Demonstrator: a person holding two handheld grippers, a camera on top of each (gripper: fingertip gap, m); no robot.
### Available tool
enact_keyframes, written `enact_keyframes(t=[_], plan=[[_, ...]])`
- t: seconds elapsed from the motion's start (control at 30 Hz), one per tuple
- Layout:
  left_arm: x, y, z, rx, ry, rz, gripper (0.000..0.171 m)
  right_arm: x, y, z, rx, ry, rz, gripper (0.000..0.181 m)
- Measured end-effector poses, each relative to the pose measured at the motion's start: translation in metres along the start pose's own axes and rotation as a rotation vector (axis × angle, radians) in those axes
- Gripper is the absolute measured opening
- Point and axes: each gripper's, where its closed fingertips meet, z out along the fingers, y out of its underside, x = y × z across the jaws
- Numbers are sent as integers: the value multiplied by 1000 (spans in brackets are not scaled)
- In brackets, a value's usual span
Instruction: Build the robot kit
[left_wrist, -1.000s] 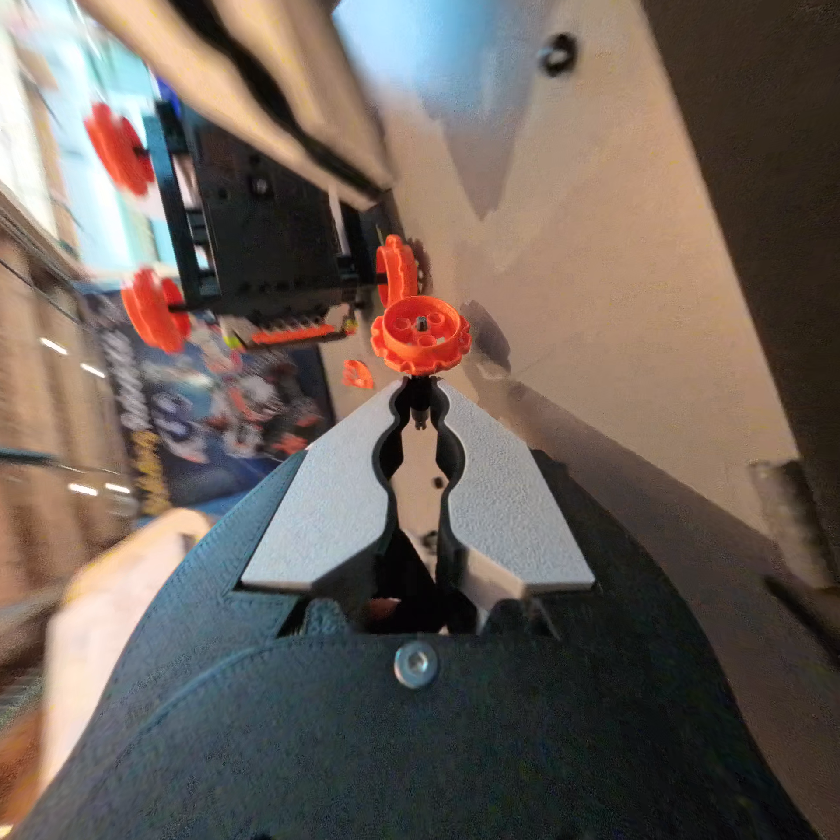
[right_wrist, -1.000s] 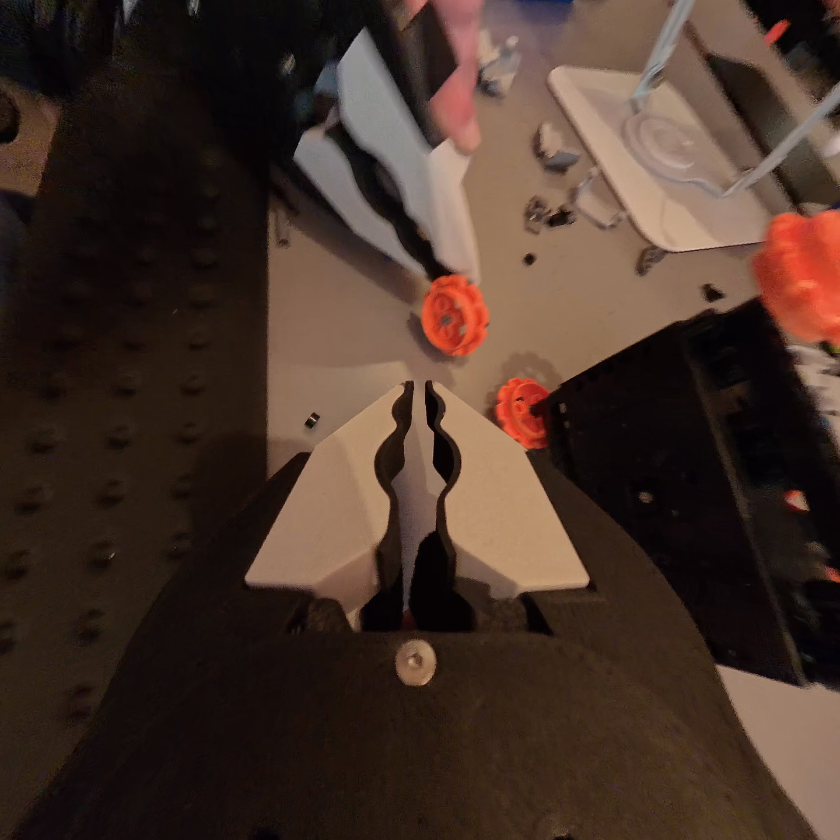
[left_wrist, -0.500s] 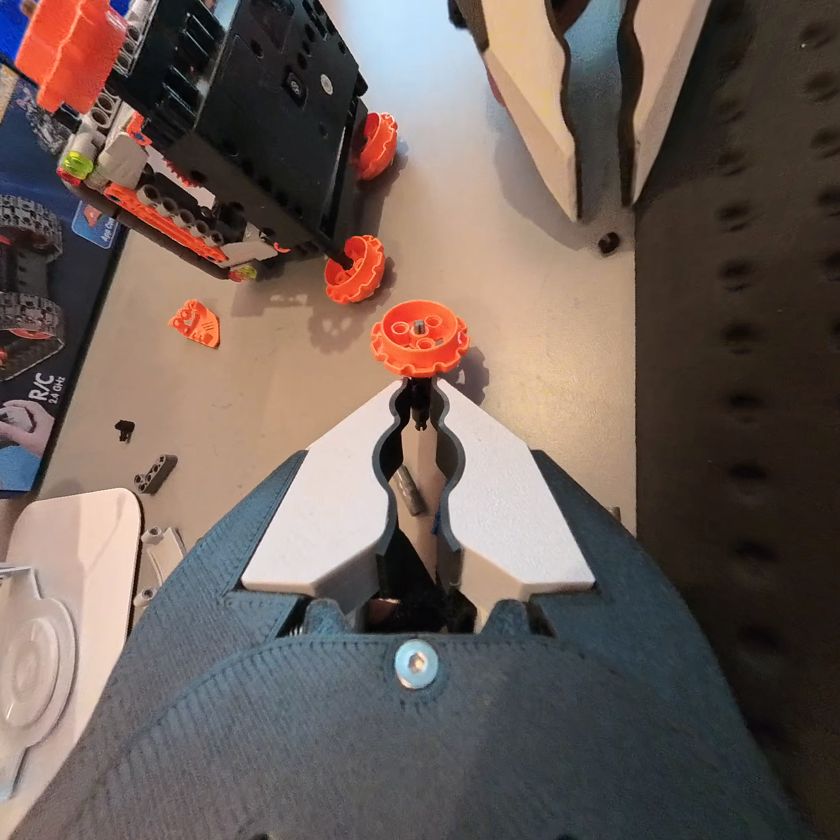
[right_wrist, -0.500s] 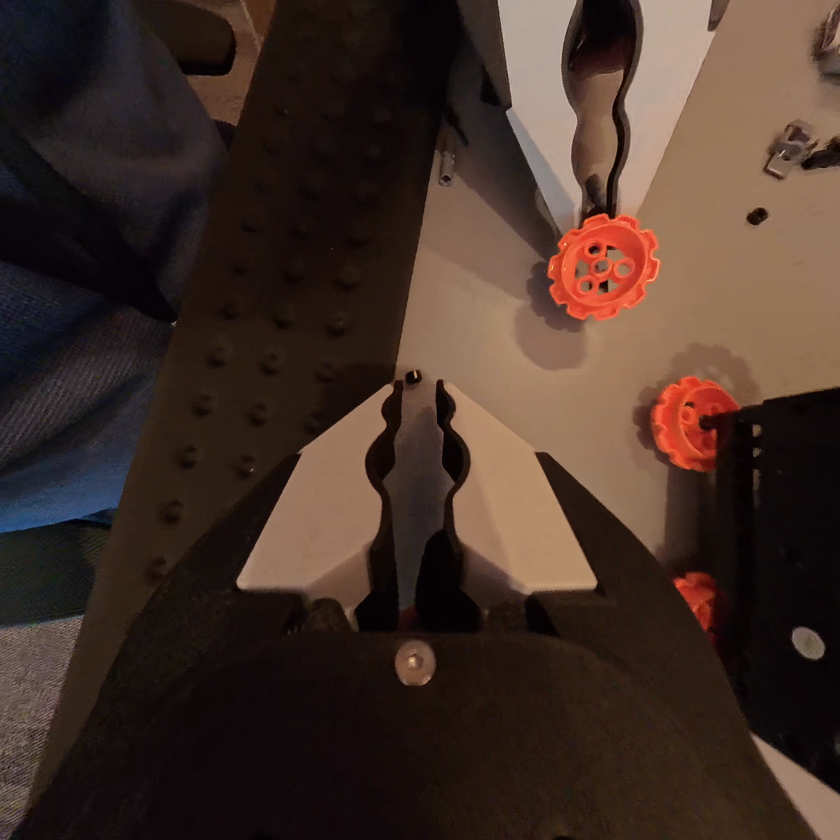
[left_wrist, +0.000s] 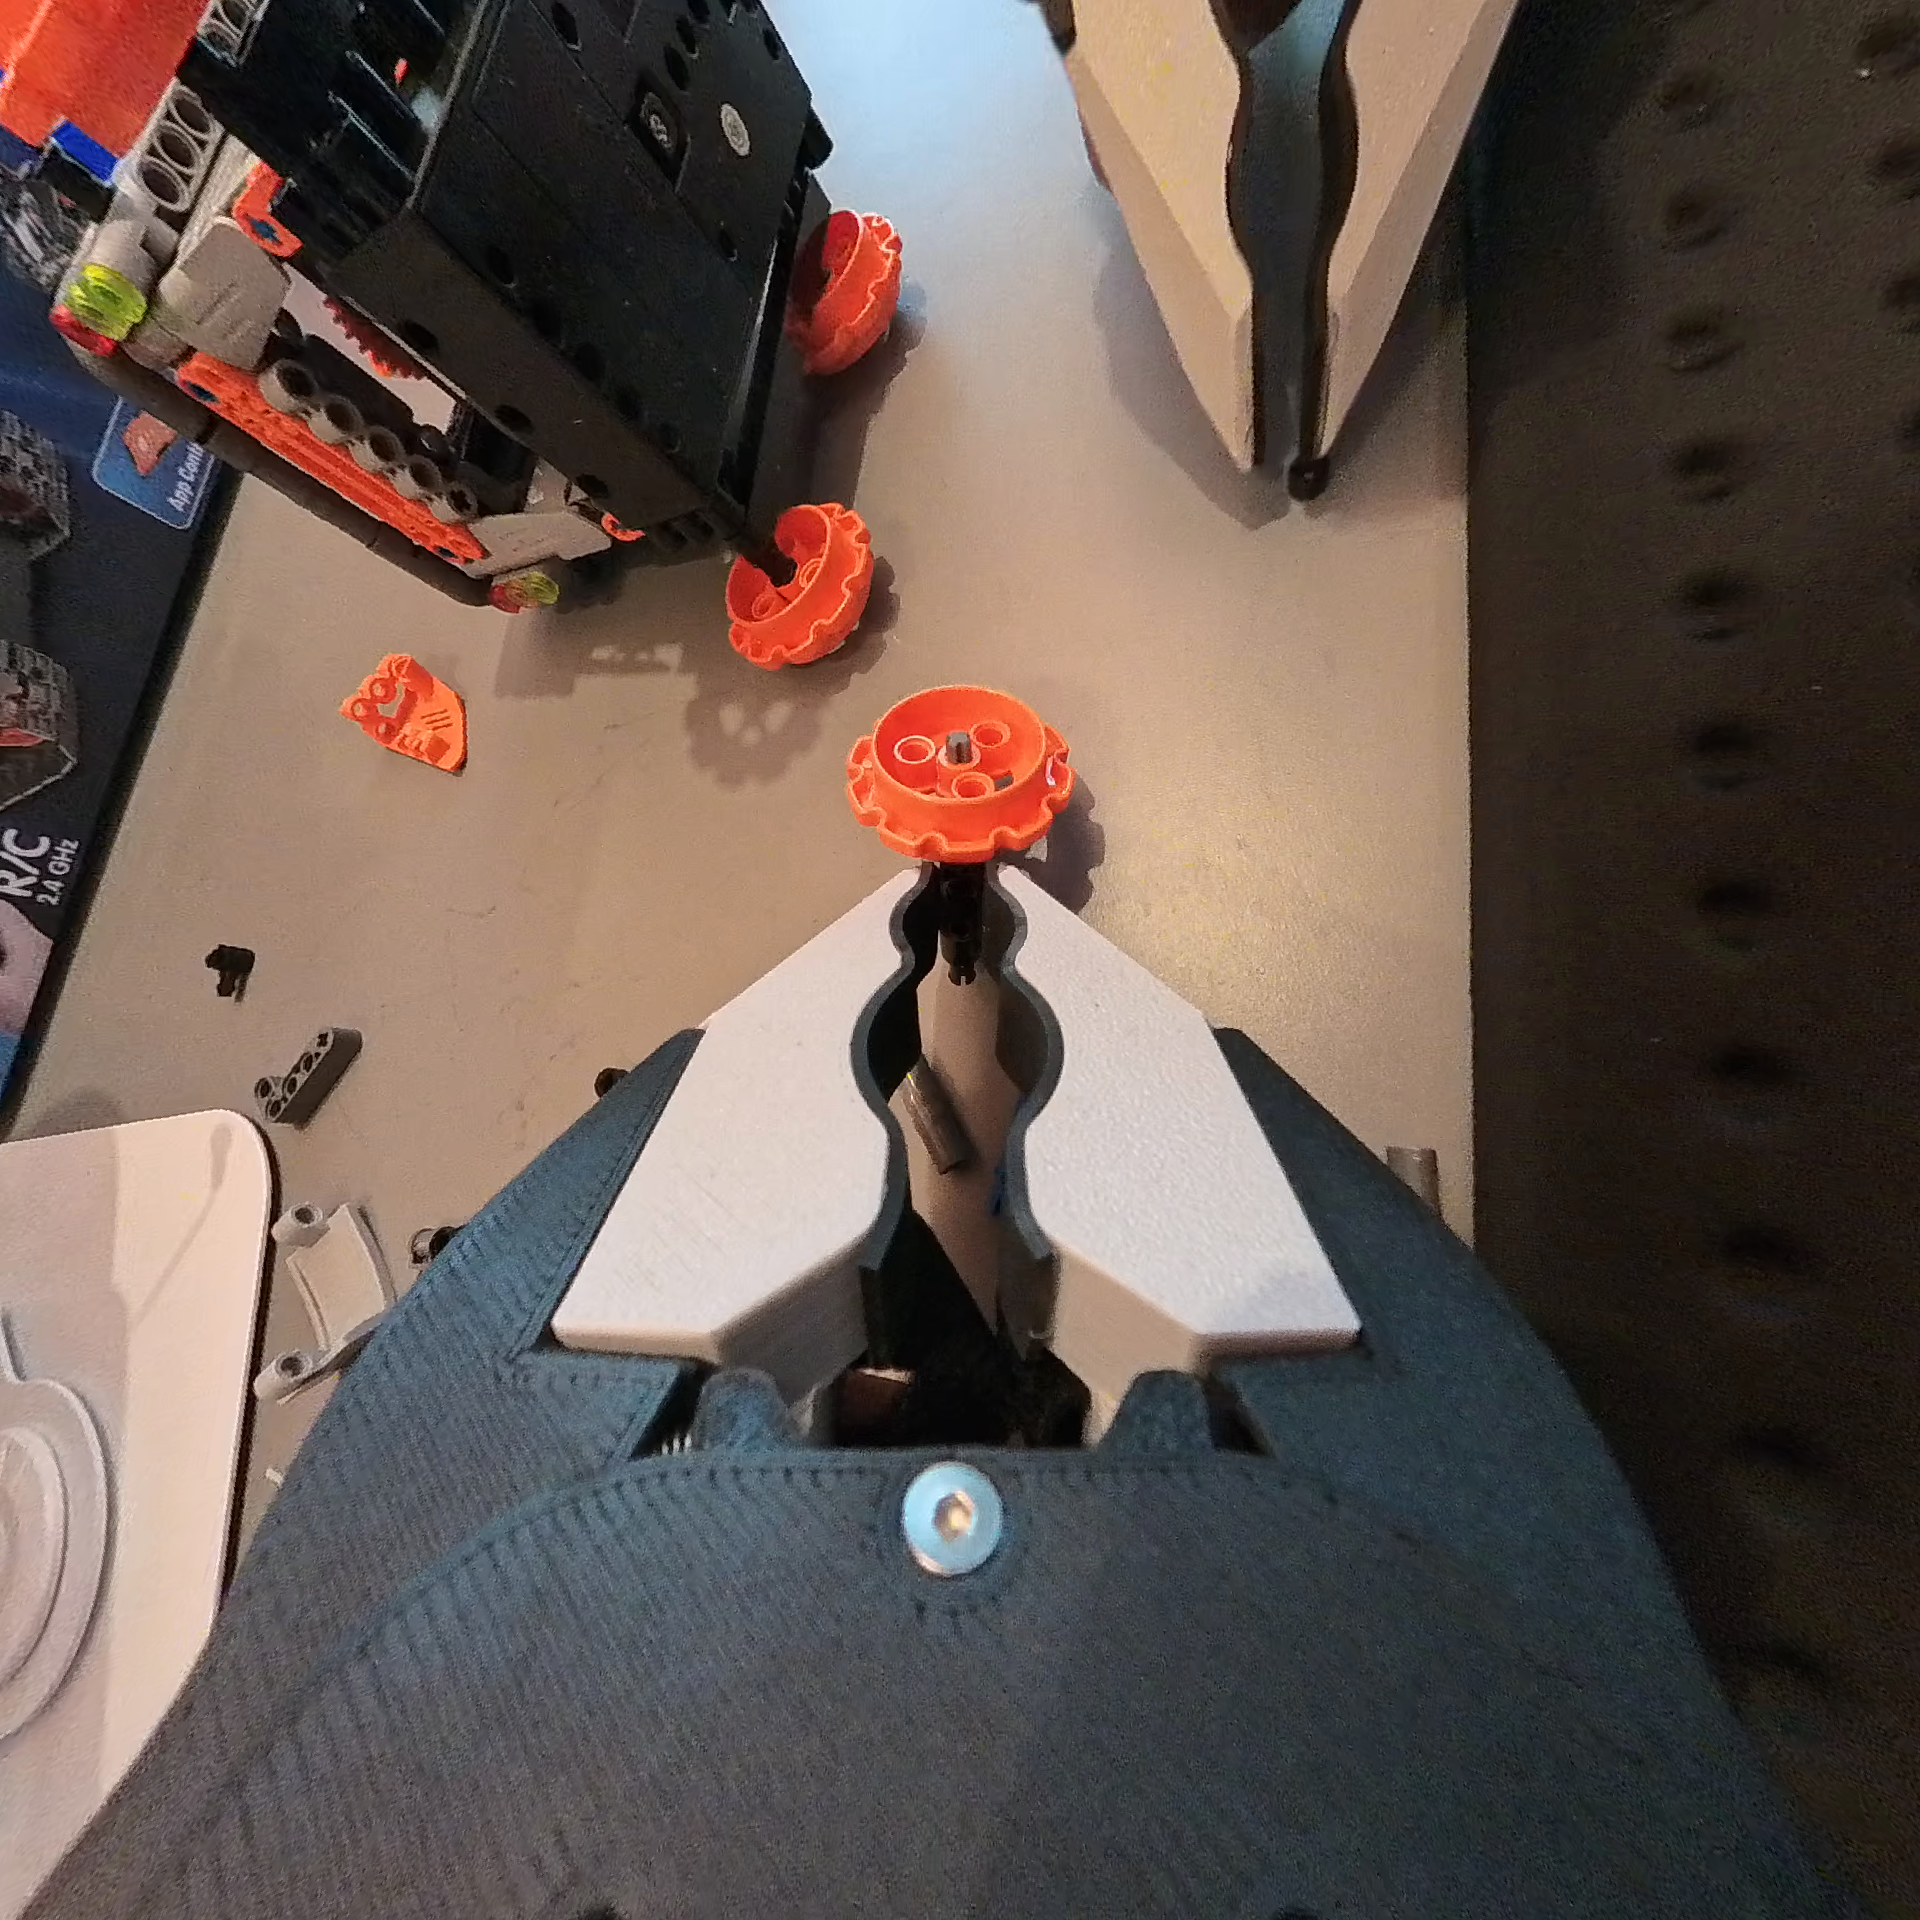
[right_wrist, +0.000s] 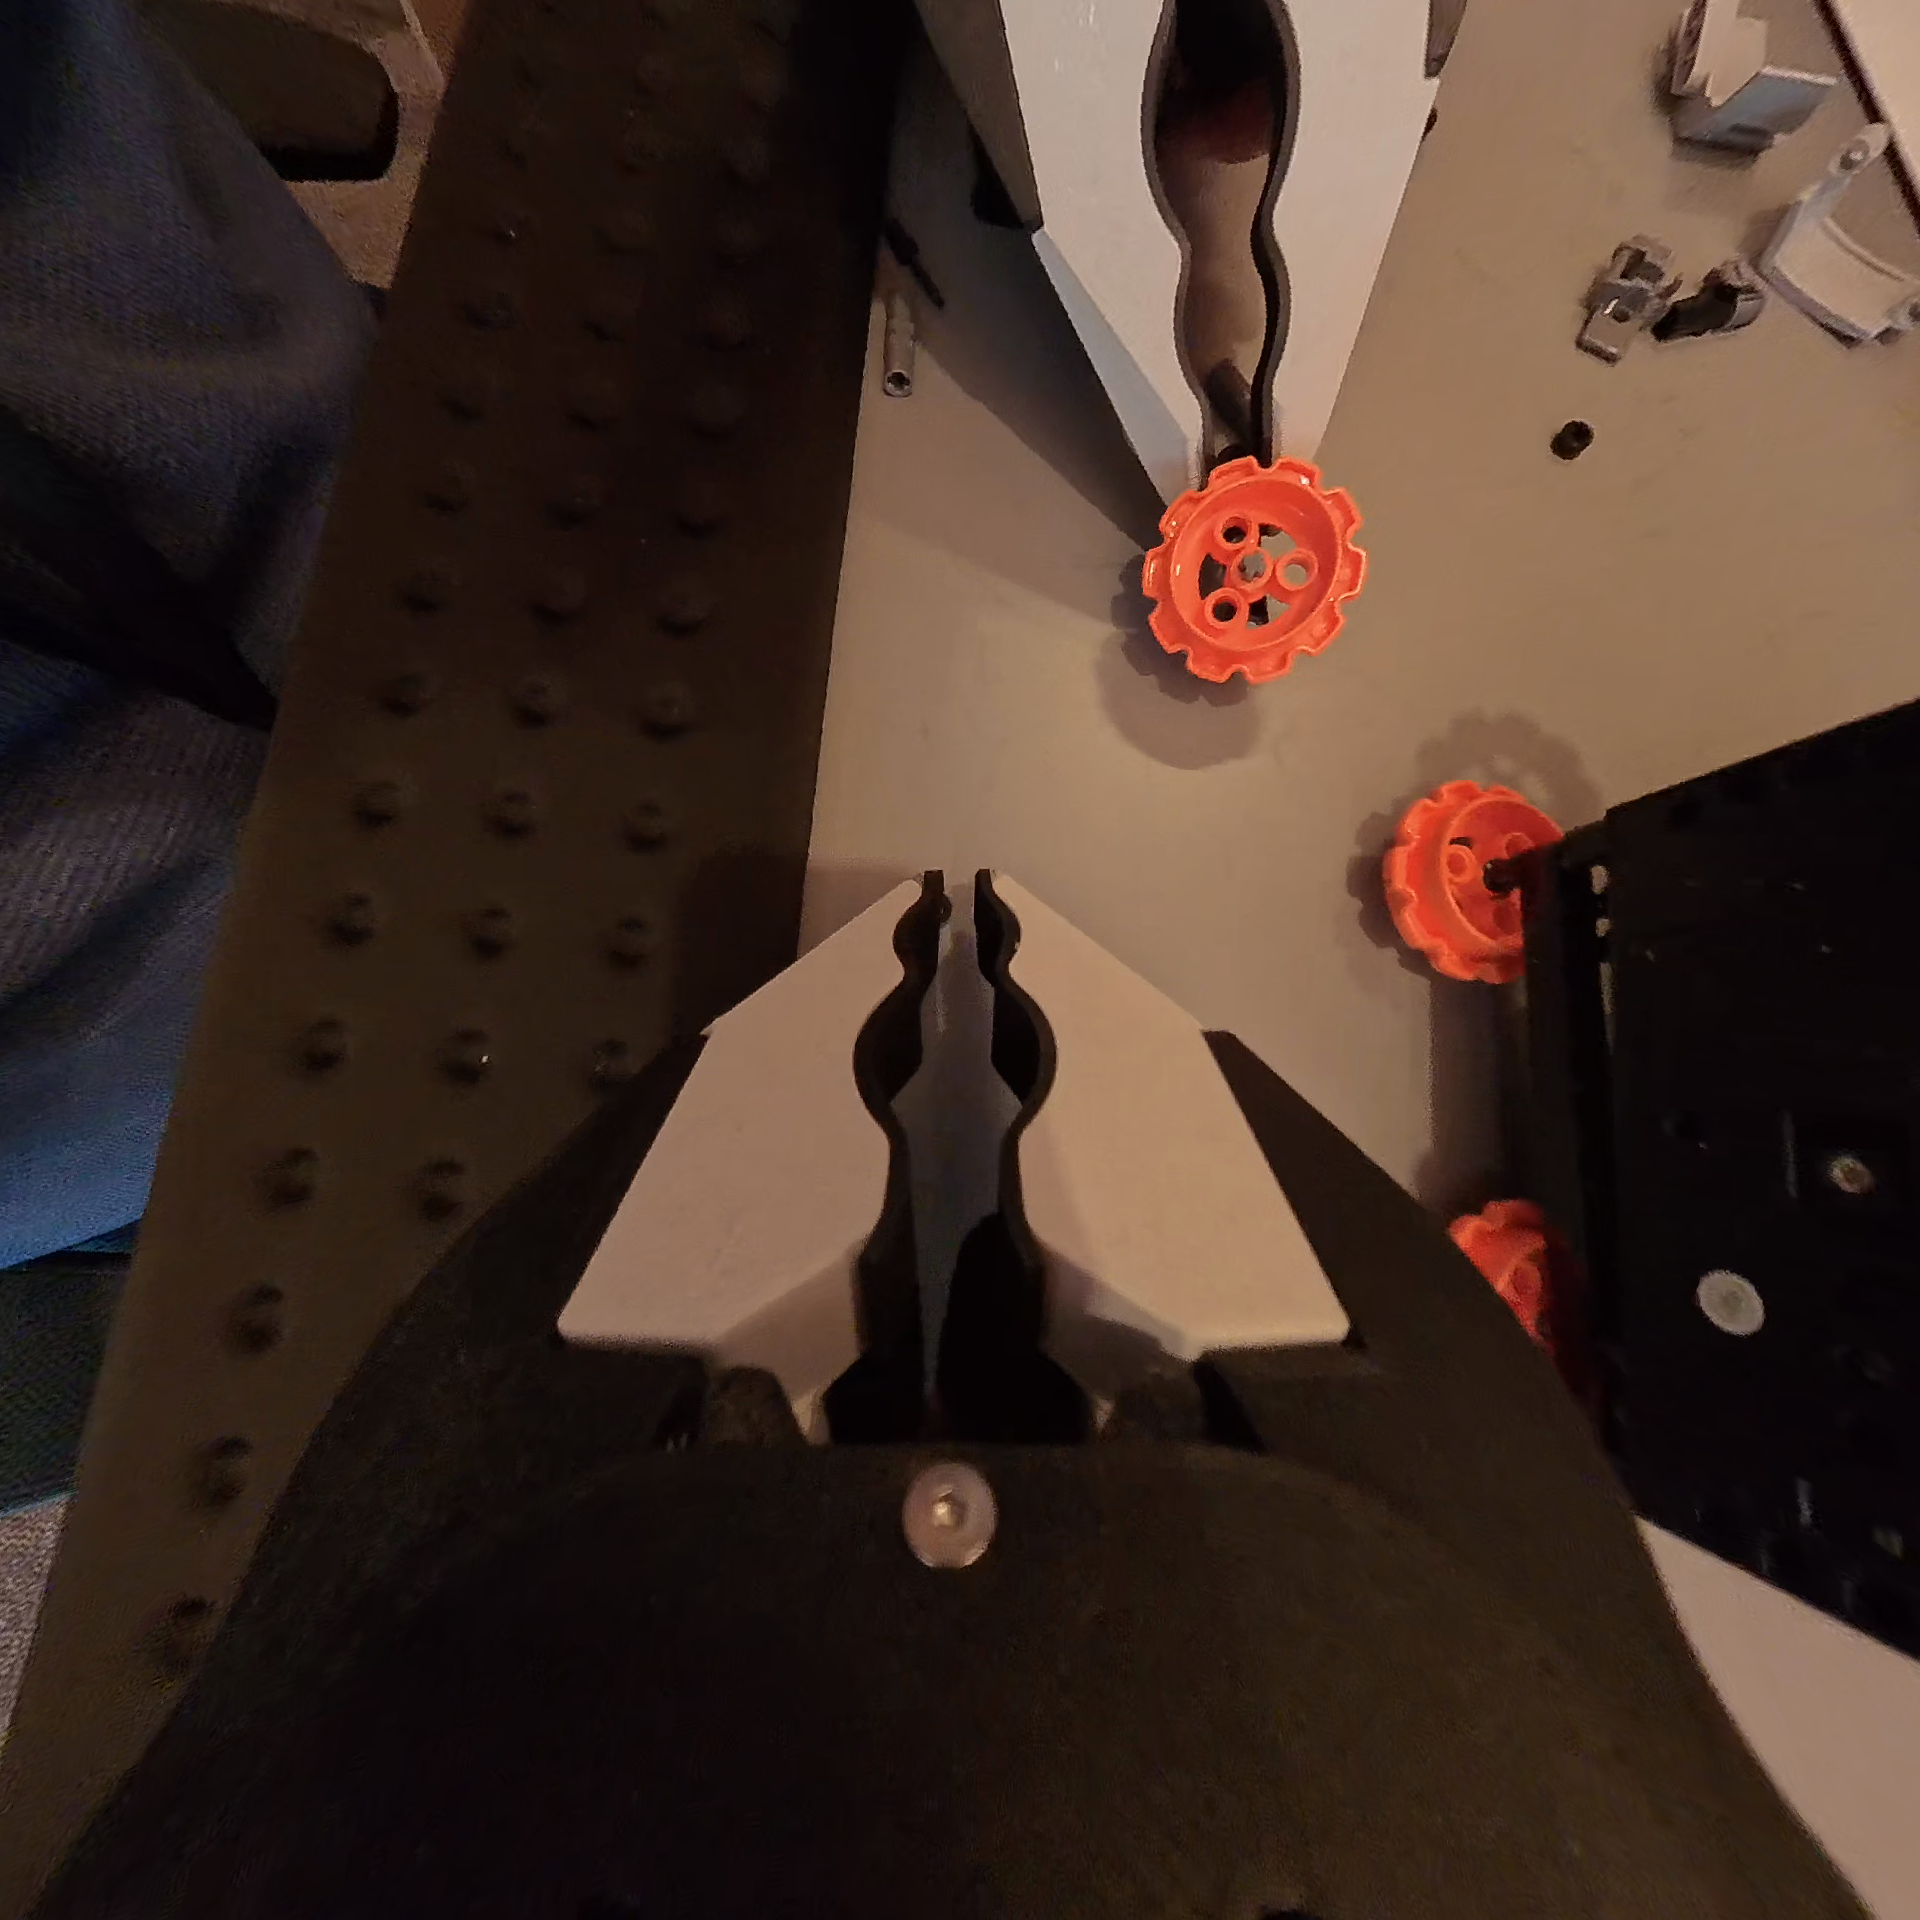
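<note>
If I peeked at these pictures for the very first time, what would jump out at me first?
Probably the bright orange toothed wheel on a short black axle, pinched at the tip of the left claw above the grey table. Next, the black brick-built vehicle up at the left with two more orange wheels on its near side. The right claw points in from the top, nearly closed on nothing.

Printed box (left_wrist: 62, 623), left edge of the left wrist view: white lettering (left_wrist: 36, 862) and a blue badge (left_wrist: 156, 468) with small print. Black module (left_wrist: 582, 208): tiny marks, illegible.
</note>
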Motion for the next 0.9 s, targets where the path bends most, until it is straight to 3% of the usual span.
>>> enact_keyframes(t=[0.23, 0.7, 0.9], plan=[[1, -1, 1, 1, 4, 3, 7, -2, 1, -11, -10, 50, -11, 4], [6, -4, 3, 15, 42, -12, 7, -4, 6, 5, -66, 44, -41, 5], [10, -6, 4, 27, 72, -30, 7, 19, -22, 2, 43, 151, -62, 5]])
